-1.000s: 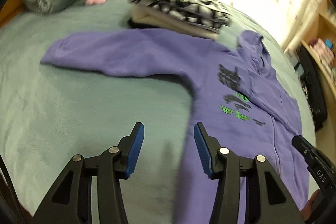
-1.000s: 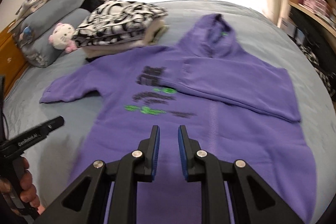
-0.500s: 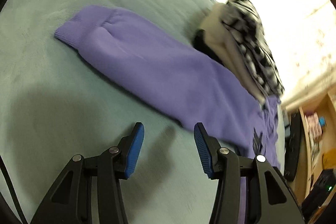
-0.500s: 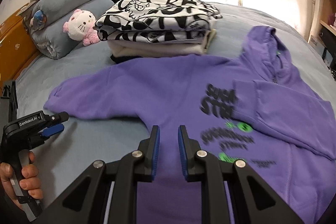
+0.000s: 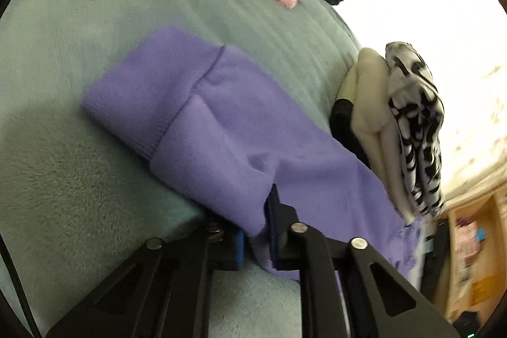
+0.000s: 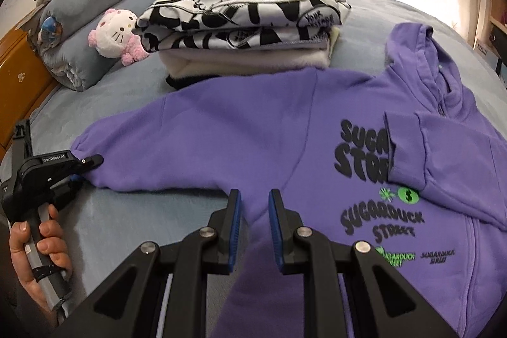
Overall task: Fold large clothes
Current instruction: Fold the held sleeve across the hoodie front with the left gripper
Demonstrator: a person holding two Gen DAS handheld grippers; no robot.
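Note:
A purple hoodie [image 6: 285, 141] with black and green print lies flat on the bed, its right sleeve folded across the chest. Its left sleeve [image 5: 221, 129] stretches out to the left, cuff first. My left gripper [image 5: 256, 230] is shut on the lower edge of that sleeve near the cuff; it also shows in the right wrist view [image 6: 79, 167] at the sleeve's end. My right gripper [image 6: 255, 211] hovers over the hoodie's armpit area, jaws a narrow gap apart and holding nothing.
A stack of folded clothes [image 6: 247, 30] with a black-and-white printed top lies behind the hoodie. A white and pink plush cat [image 6: 117, 37] leans on rolled grey bedding [image 6: 95, 8]. Wooden shelves [image 5: 469, 243] stand beside the bed.
My left gripper has moved to the left sleeve's end and shut on its edge. My right gripper has moved left and forward over the hoodie; its jaws are unchanged.

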